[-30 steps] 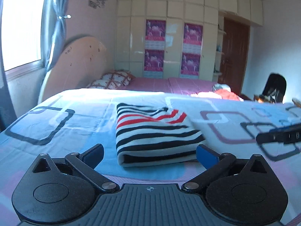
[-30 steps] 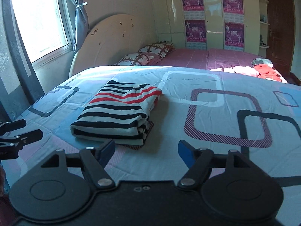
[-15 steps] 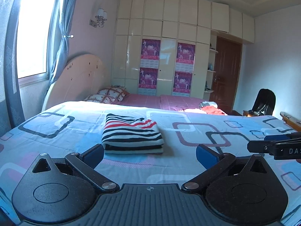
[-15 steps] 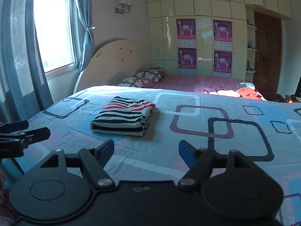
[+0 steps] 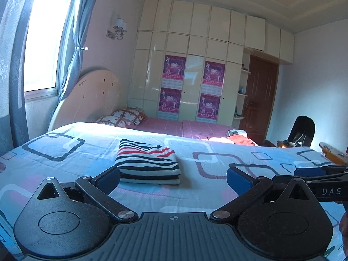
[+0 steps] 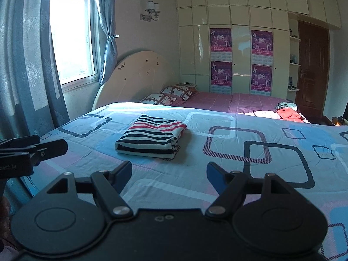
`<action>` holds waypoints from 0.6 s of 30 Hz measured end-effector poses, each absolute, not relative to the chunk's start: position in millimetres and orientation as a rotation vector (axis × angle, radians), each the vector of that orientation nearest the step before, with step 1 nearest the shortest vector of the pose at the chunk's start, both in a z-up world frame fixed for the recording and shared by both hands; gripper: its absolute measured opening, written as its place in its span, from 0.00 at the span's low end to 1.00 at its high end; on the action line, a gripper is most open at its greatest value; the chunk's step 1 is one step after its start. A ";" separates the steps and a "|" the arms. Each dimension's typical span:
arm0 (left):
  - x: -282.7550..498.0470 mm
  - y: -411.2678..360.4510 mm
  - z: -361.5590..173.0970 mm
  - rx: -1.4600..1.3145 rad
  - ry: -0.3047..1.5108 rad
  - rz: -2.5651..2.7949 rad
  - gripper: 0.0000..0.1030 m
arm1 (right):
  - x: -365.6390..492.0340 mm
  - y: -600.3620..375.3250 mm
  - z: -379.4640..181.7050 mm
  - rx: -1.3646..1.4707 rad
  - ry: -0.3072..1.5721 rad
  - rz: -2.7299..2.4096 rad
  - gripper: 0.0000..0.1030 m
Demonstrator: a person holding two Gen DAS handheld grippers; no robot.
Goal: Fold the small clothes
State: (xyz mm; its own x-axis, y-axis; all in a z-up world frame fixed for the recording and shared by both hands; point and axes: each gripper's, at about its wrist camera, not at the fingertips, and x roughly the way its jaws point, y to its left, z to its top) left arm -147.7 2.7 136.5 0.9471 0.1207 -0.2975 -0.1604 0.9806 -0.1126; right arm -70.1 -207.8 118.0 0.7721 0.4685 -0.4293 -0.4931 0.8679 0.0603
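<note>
Striped garment (image 5: 149, 163), black, white and red bands, lies folded into a compact rectangle on the blue patterned bedspread (image 5: 71, 158). Landmark for all positions: this folded garment.

Left gripper (image 5: 173, 178): released, blue-padded fingers spread wide, nothing between them. It sits on the near side of the garment, raised above the bedspread, not touching the fabric. The left finger pad overlaps the garment's near left corner in the left wrist view only; whether it is close to it cannot be told.

Right gripper (image 6: 169, 174): released, fingers apart, nothing held. It is also on the near side of the garment and to its right, clear of it.

In the right wrist view the garment (image 6: 151, 137) shows stacked layers at its right edge.

Beyond the garment: two patterned pillows (image 6: 171, 94) by the cream headboard (image 6: 134, 78). Far right of the garment, a loose pile of red and white clothes (image 6: 287, 112) on the pink sheet (image 6: 239, 102).
</note>
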 end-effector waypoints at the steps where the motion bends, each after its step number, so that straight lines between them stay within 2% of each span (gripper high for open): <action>1: -148.5 2.8 136.4 -0.135 0.293 0.144 1.00 | -71.7 -207.3 117.5 -0.053 0.442 0.528 0.73; 18: -141.8 3.0 134.8 -0.149 0.295 0.135 1.00 | -69.6 -200.3 114.5 -0.056 0.423 0.526 0.73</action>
